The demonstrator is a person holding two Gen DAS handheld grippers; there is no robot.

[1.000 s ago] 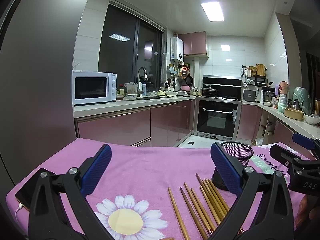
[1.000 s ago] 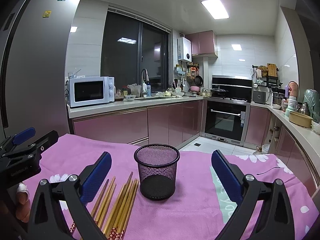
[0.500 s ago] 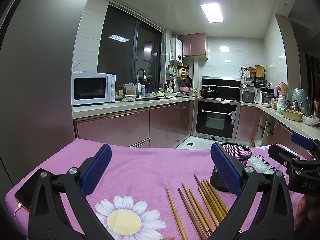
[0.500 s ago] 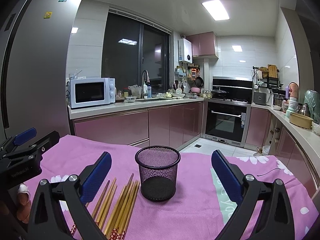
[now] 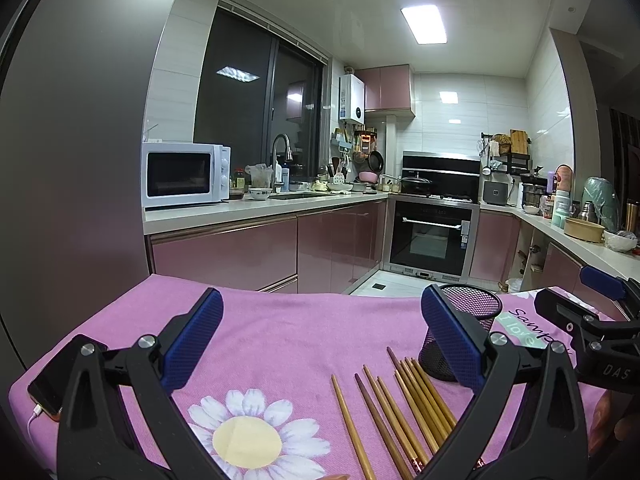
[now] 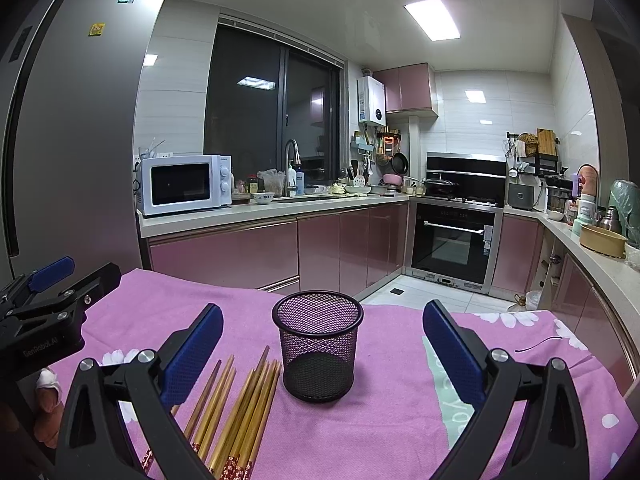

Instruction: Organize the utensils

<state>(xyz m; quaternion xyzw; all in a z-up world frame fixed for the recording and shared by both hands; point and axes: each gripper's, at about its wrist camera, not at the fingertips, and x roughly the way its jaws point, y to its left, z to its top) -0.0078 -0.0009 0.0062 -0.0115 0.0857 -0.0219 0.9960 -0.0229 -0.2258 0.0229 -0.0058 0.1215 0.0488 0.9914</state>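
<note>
Lying flat on the pink table (image 6: 400,420) beside the empty black cup (image 6: 318,344), all the chopsticks (image 6: 240,412) are waiting, while the left hand-held gripper (image 5: 320,348) and right hand-held gripper (image 6: 322,350) are hanging wide open, holding nothing.

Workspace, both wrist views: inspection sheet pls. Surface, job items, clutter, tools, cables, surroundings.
Surface: table under a pink floral cloth, lying flat.
Job's things: chopsticks lie loose on the cloth, left of the upright mesh cup; cup looks empty.
Clutter: phone at the cloth's left edge.
Tools: left tool open, holding nothing; right tool open, holding nothing, cup framed between its fingers.
Cables: white cable plugged into the phone; thin dark strand on the cloth at right.
Surroundings: kitchen with microwave, oven, pink cabinets.
</note>
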